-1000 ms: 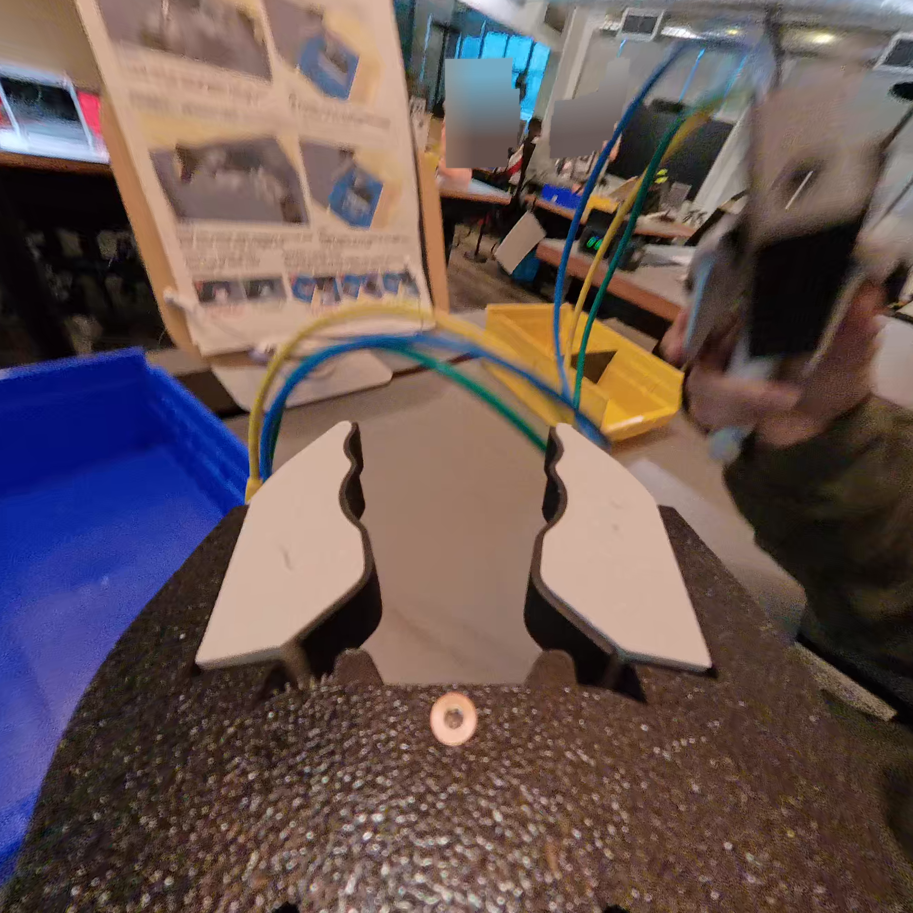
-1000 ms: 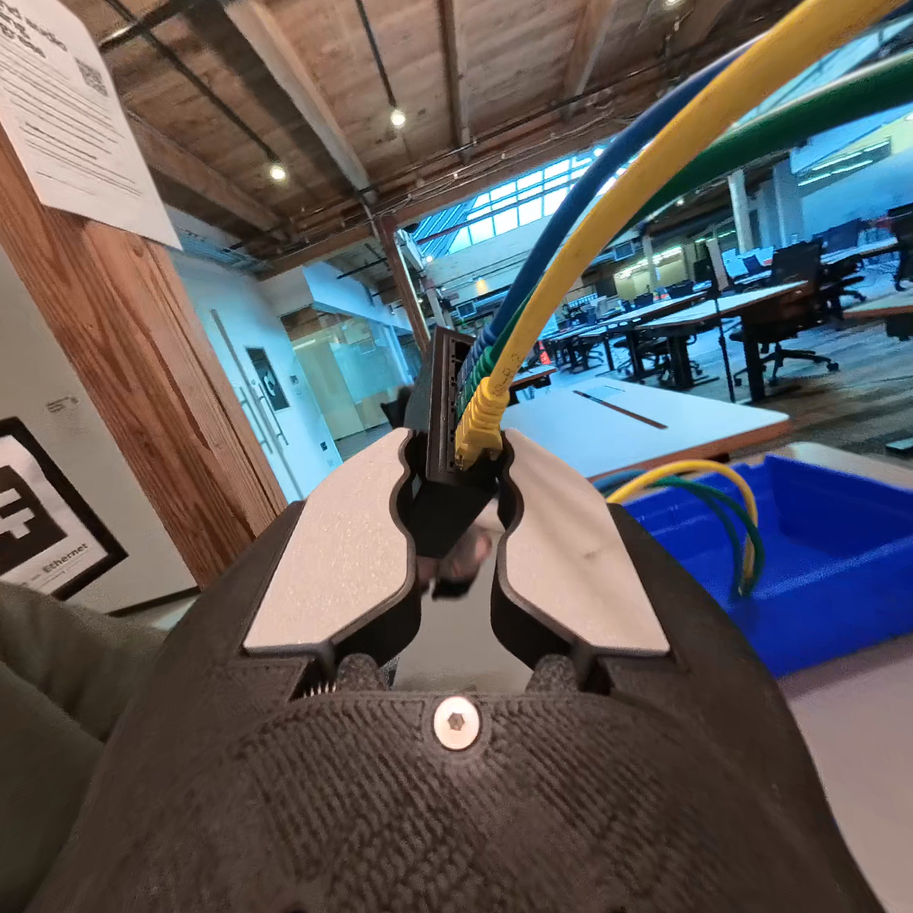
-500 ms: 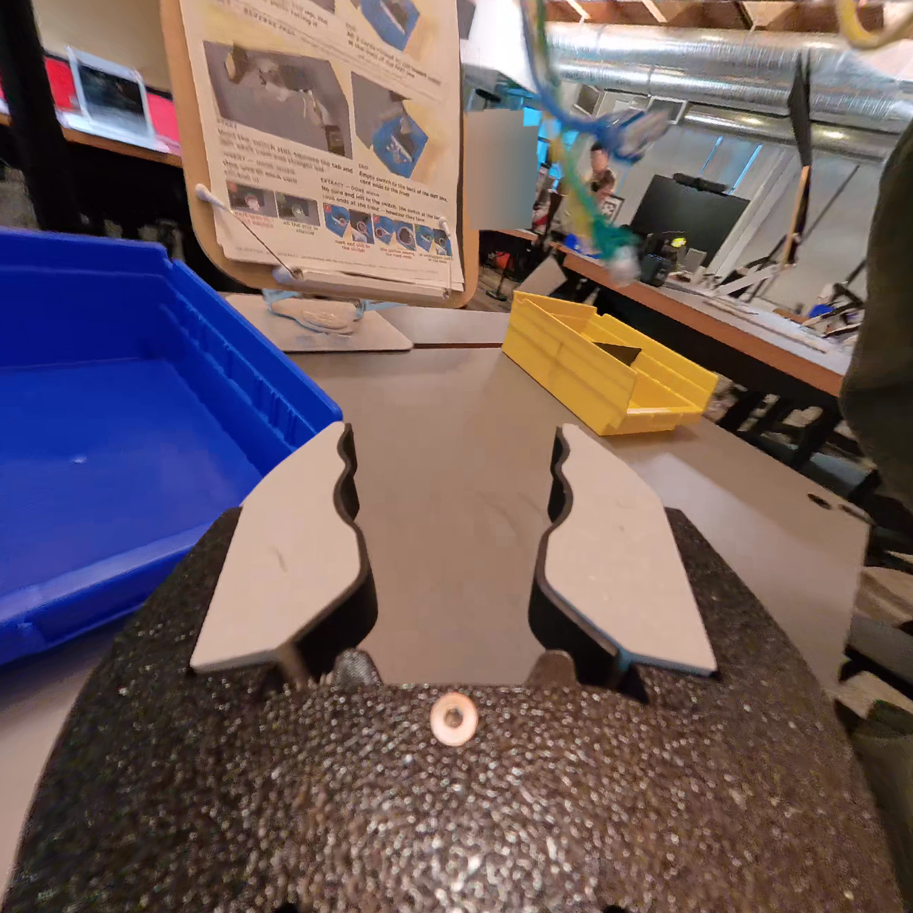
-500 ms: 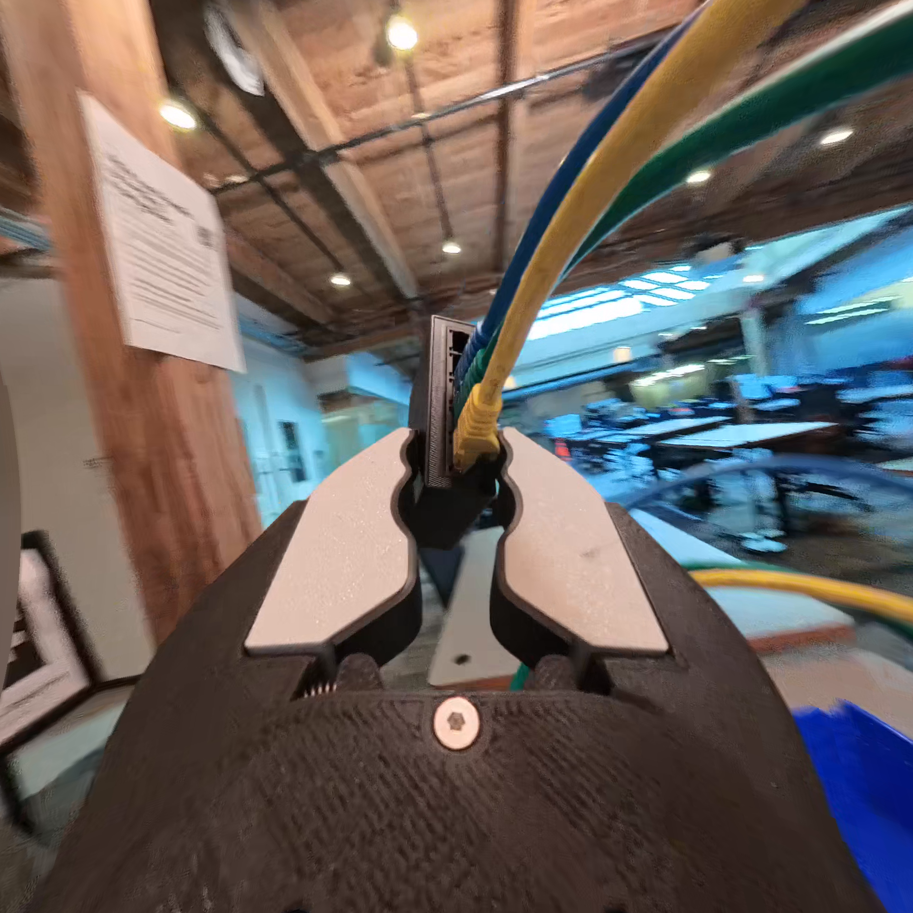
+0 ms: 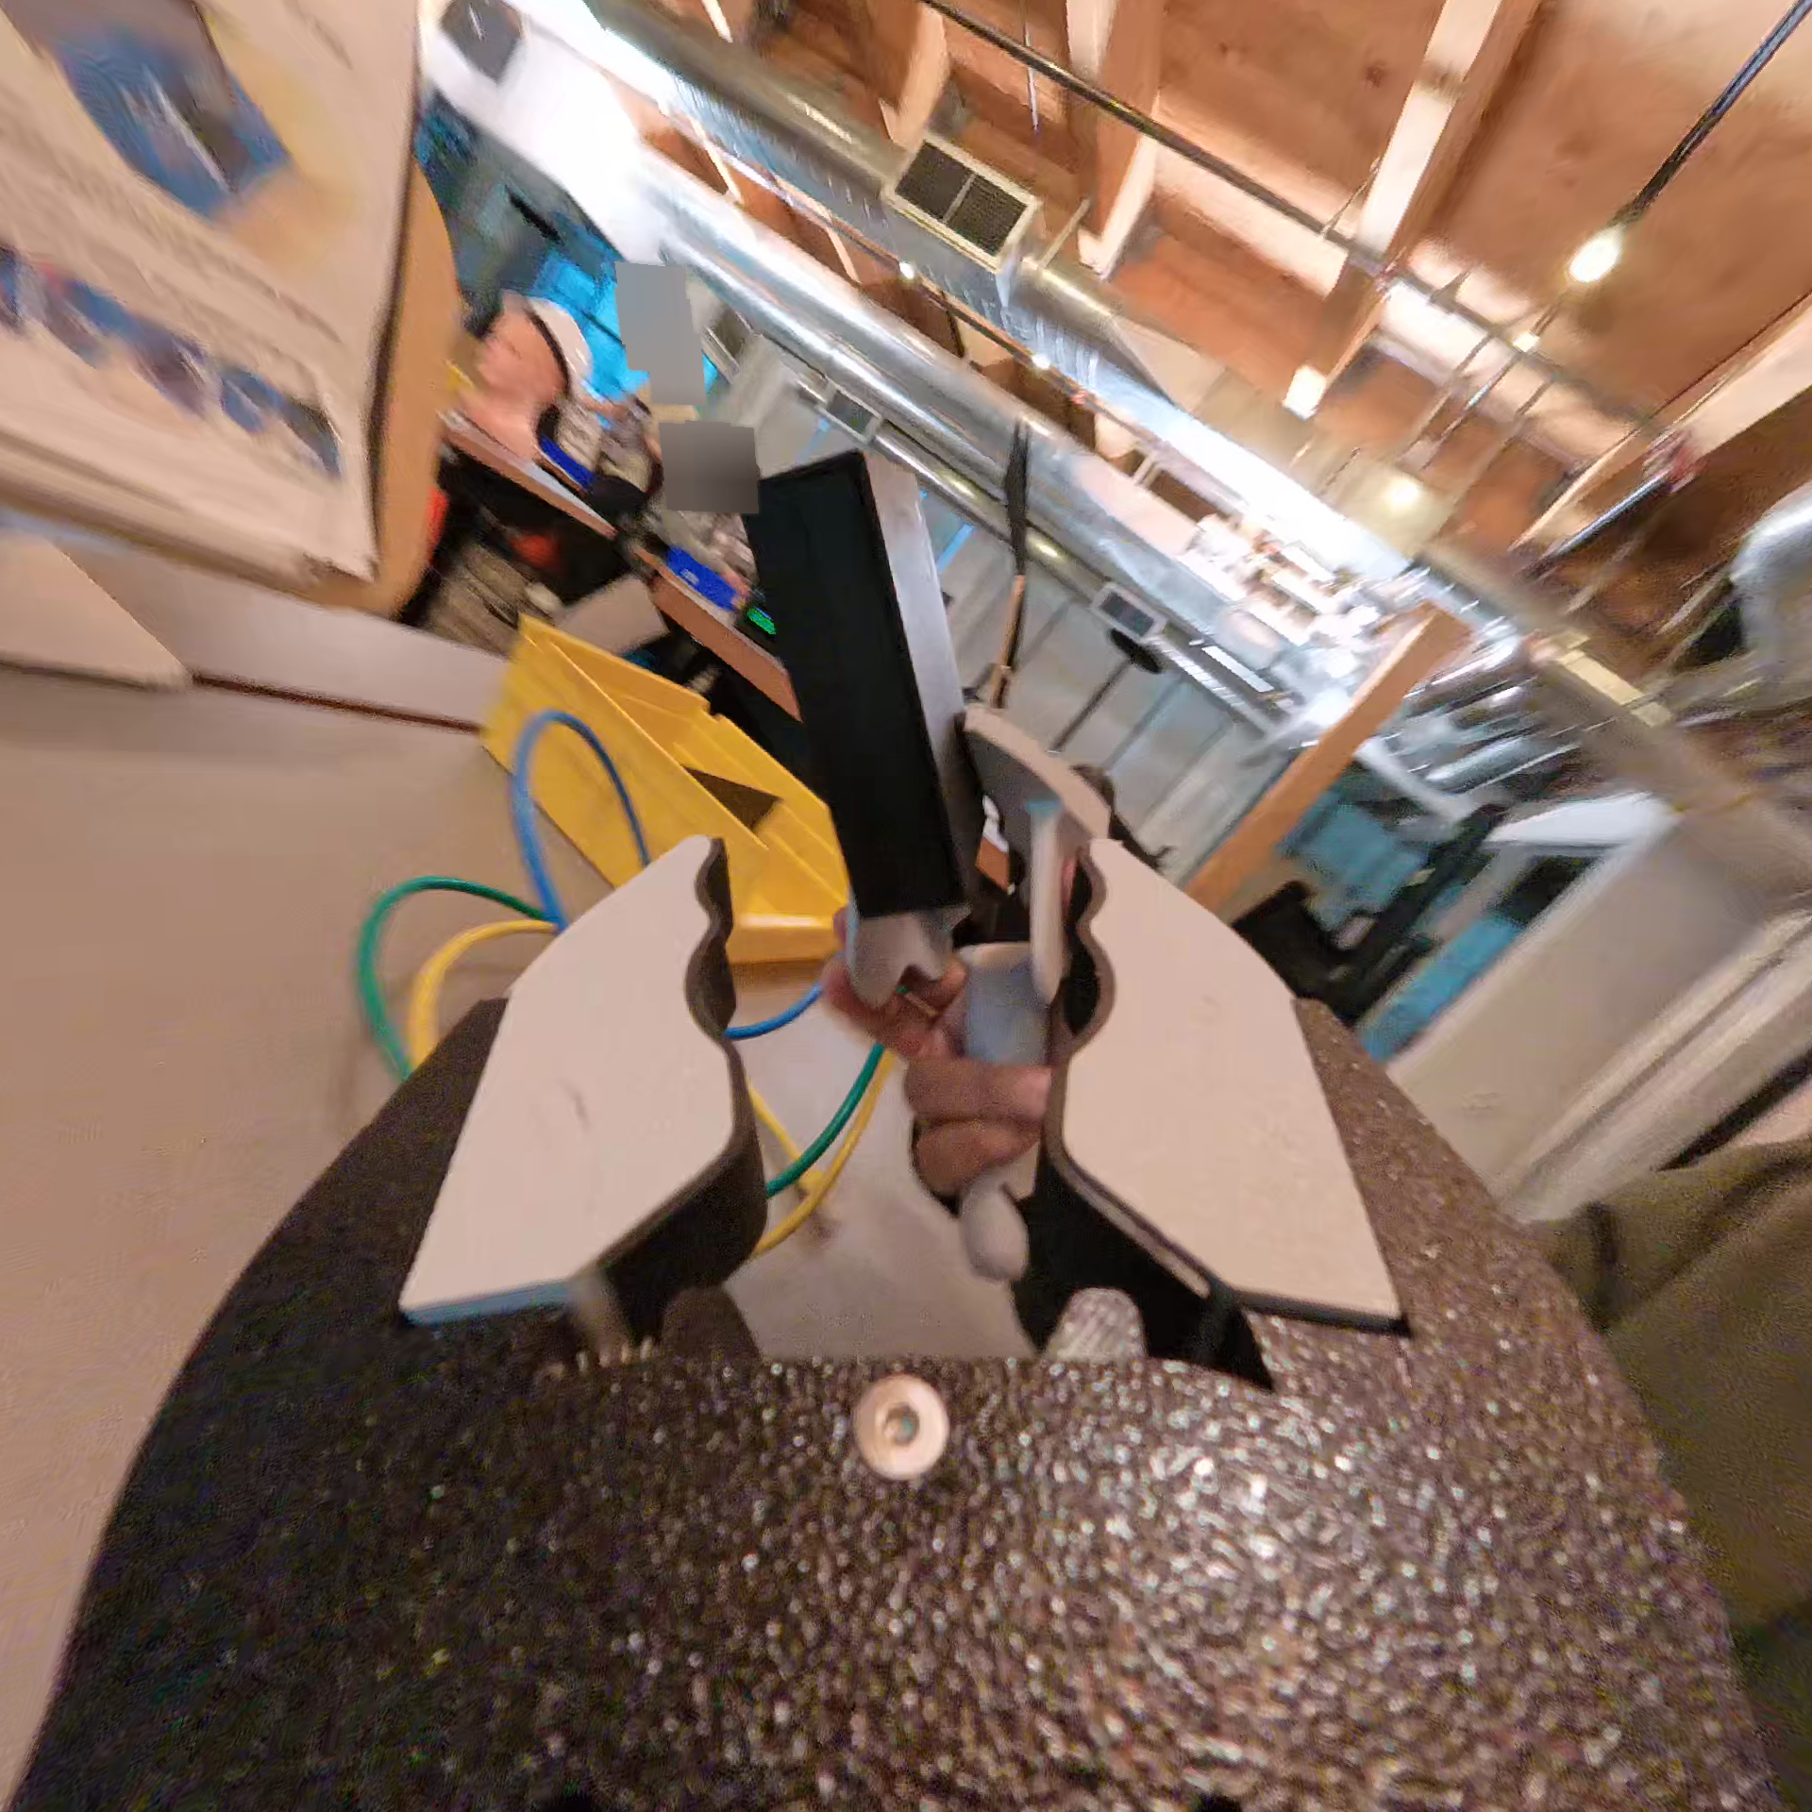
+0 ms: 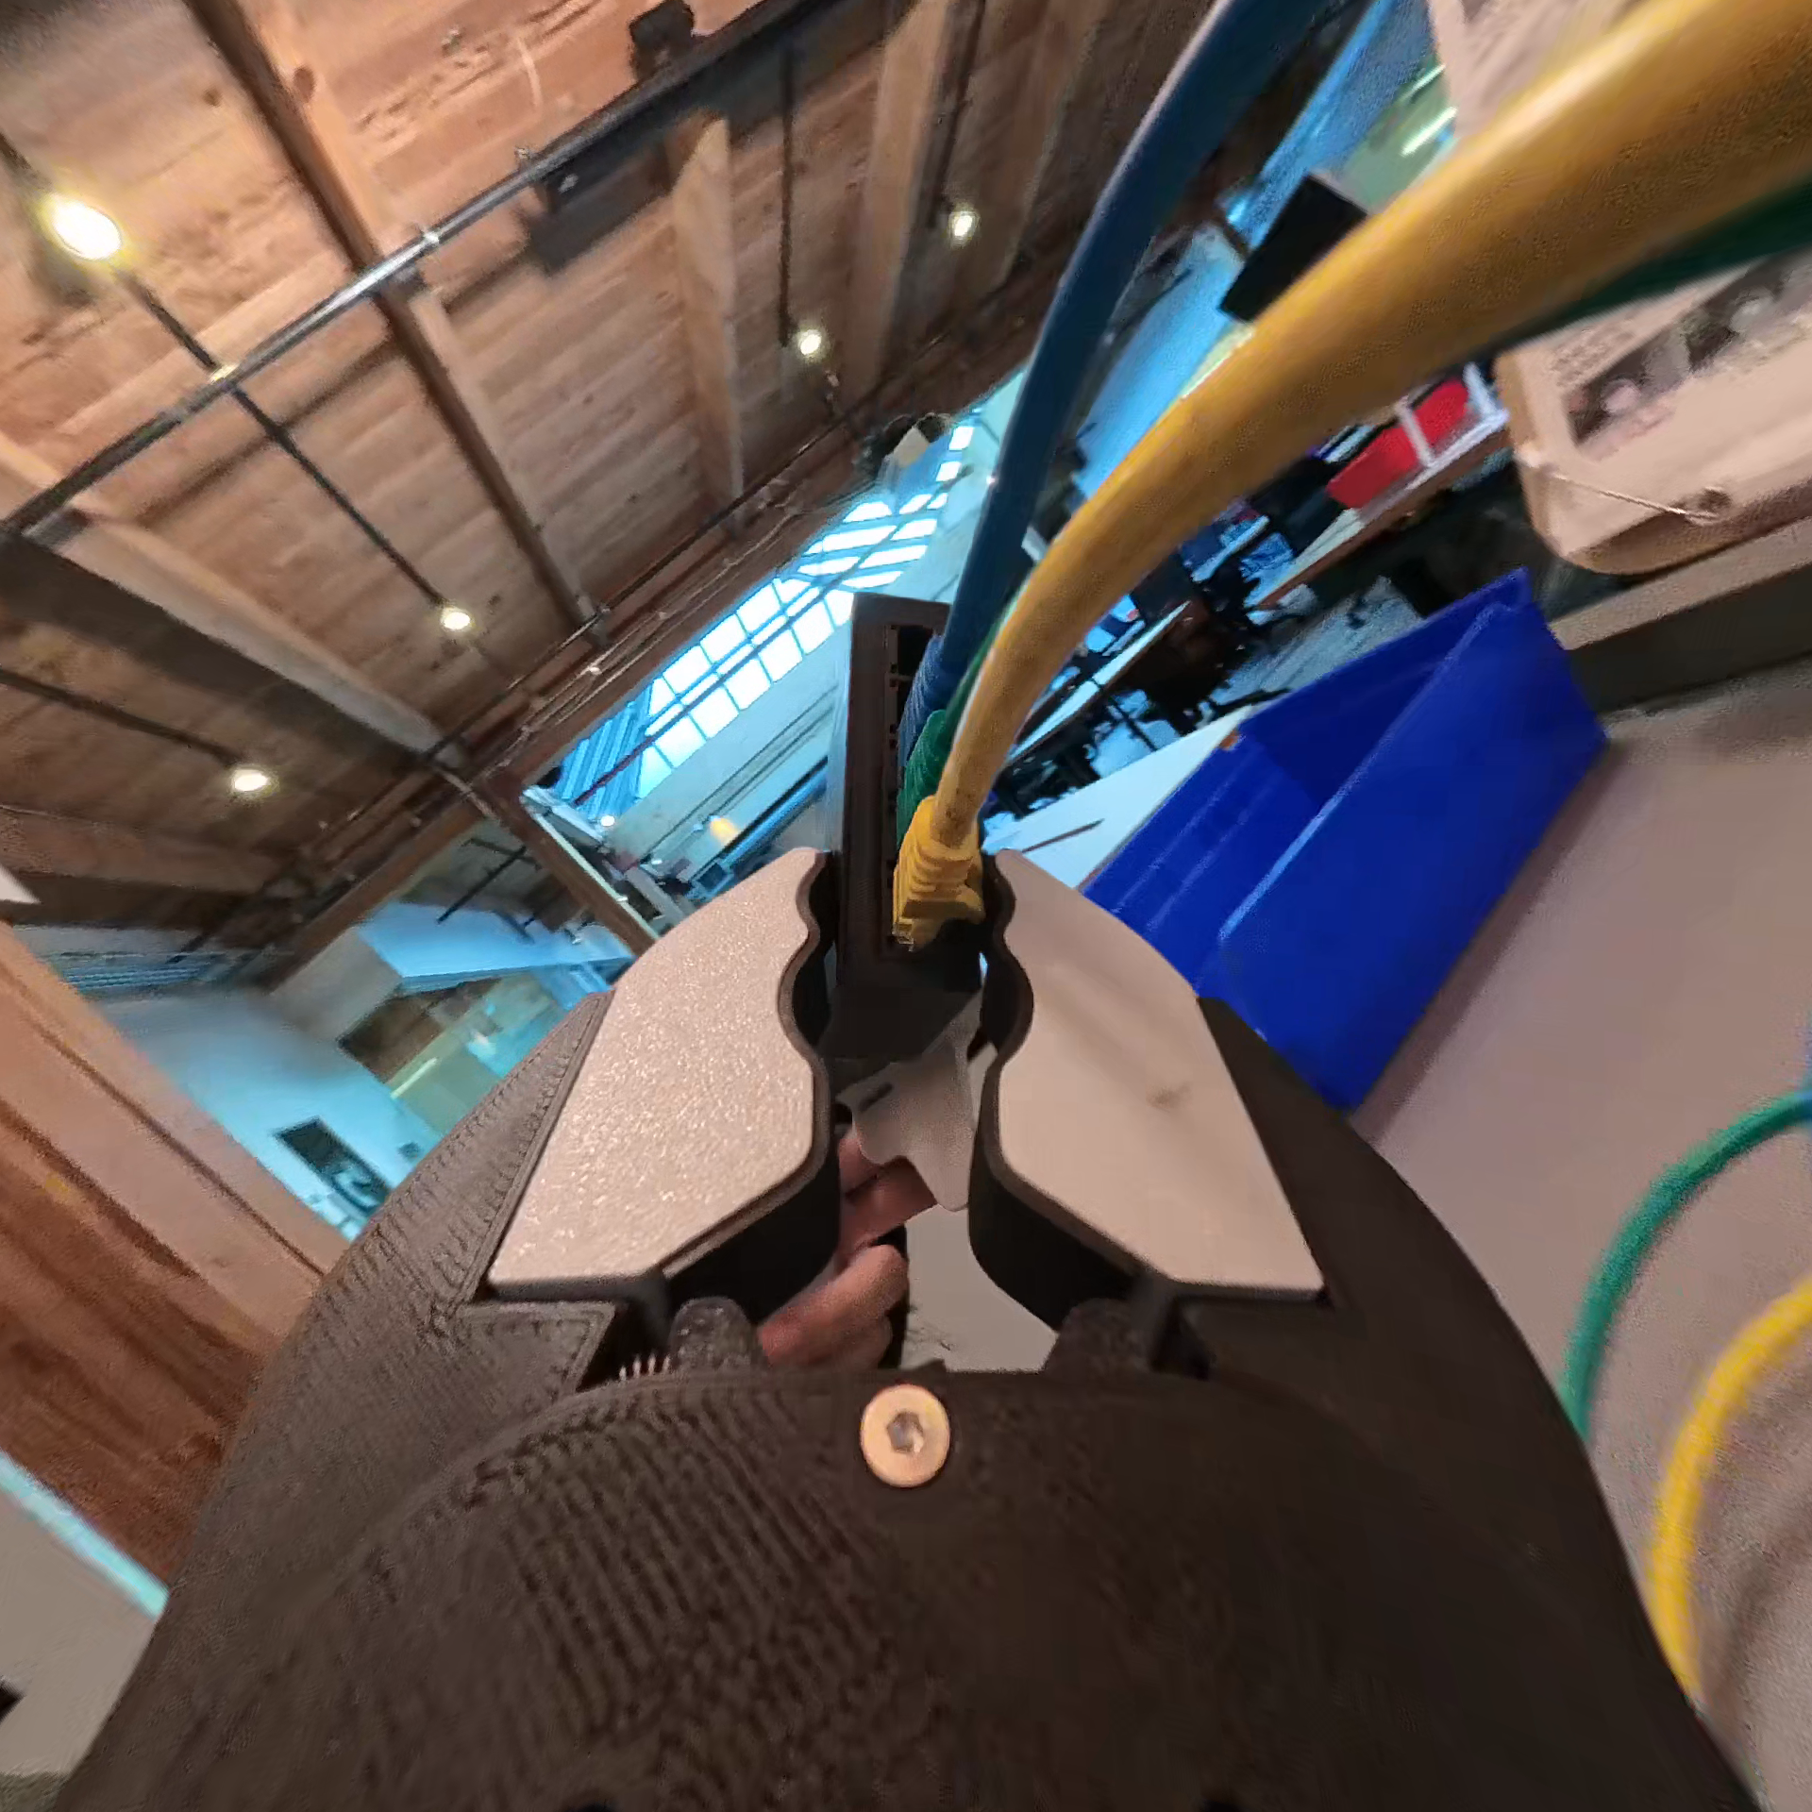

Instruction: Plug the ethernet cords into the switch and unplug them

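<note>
Right tool [image 6: 907, 907] clamped on lower end of black switch [image 6: 868, 784], held upright off the counter [image 5: 196, 882]. Yellow [image 6: 1128, 520], green [image 6: 922, 765], blue cords [image 6: 1039, 392] plugged in. Left tool [image 5: 897, 917] open, empty, just below switch.

Black switch [image 6: 873, 784], yellow cord [image 6: 1079, 588]

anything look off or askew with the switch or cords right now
Yes: the black switch is off the table, held on end in the shut right gripper. Yellow, green and blue cords are plugged in, and their slack lies looped on the table.
</note>
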Action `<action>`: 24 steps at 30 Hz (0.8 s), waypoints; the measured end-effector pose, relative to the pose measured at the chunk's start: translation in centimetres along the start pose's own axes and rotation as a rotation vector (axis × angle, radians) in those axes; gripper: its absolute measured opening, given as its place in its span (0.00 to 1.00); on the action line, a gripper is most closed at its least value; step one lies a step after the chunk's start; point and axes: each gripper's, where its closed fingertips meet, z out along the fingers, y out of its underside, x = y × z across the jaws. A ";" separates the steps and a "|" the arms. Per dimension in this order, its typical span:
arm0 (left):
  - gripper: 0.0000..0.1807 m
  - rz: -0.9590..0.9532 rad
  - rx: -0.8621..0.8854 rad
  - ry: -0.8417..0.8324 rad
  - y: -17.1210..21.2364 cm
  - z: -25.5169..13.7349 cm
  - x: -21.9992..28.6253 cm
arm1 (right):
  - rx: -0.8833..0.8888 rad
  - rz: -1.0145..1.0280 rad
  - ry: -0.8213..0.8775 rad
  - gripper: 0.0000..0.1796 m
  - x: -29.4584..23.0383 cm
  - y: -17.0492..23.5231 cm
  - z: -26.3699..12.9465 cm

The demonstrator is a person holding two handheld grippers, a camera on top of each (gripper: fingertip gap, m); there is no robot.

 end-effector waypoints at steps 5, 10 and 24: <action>0.29 -0.188 -0.071 -0.013 1.9 1.7 -0.8 | 0.000 -0.092 0.111 0.16 1.1 2.5 -1.4; 0.17 -0.381 -0.026 0.037 2.8 2.7 -1.6 | 0.016 -0.113 0.167 0.15 1.7 2.7 -2.4; 0.15 -0.559 0.036 -0.025 4.4 5.0 -4.0 | 0.148 0.073 0.212 0.11 5.3 1.2 -7.8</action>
